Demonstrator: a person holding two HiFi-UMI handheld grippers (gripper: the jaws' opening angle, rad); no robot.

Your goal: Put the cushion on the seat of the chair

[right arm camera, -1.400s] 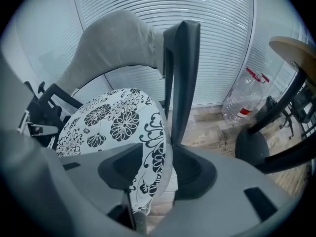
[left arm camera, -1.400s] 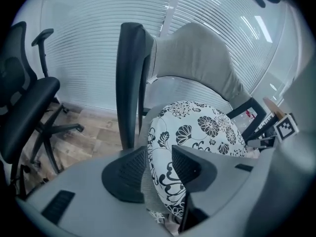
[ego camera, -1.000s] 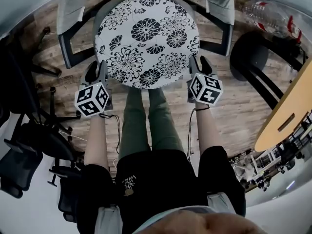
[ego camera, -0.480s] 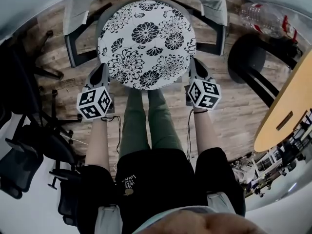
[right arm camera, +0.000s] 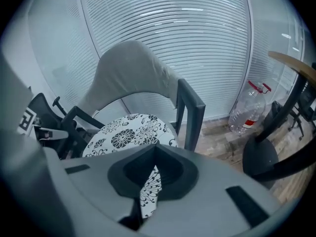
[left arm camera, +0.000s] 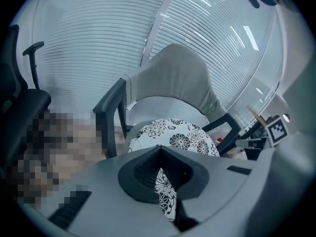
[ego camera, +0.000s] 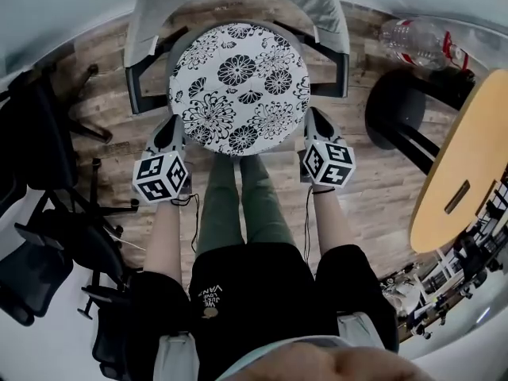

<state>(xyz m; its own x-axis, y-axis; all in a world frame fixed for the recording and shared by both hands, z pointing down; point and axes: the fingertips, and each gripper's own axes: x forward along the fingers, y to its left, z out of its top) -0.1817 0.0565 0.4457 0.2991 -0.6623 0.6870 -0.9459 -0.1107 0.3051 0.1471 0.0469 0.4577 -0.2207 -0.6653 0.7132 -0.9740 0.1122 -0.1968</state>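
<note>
Black-and-white cushion [ego camera: 238,86], round, face up above chair [ego camera: 155,10]; left gripper [ego camera: 175,131], right gripper [ego camera: 311,124] jaws clenched on its opposite edges.

Black shirt [ego camera: 262,292], green trousers [ego camera: 238,205], black-white marker cubes [ego camera: 161,177], dark cables [ego camera: 193,217].

Right gripper [right arm camera: 148,194]: jaws pinched together on the near edge of the cushion [right arm camera: 129,135], with floral fabric showing between them. Cushion round, white with black flowers, spread over the chair [right arm camera: 131,75] seat between dark armrests. Grey backrest behind. Clear plastic bottle [right arm camera: 249,110] lies on wood floor [right arm camera: 222,132] at right, near a desk [right arm camera: 295,65].
</note>
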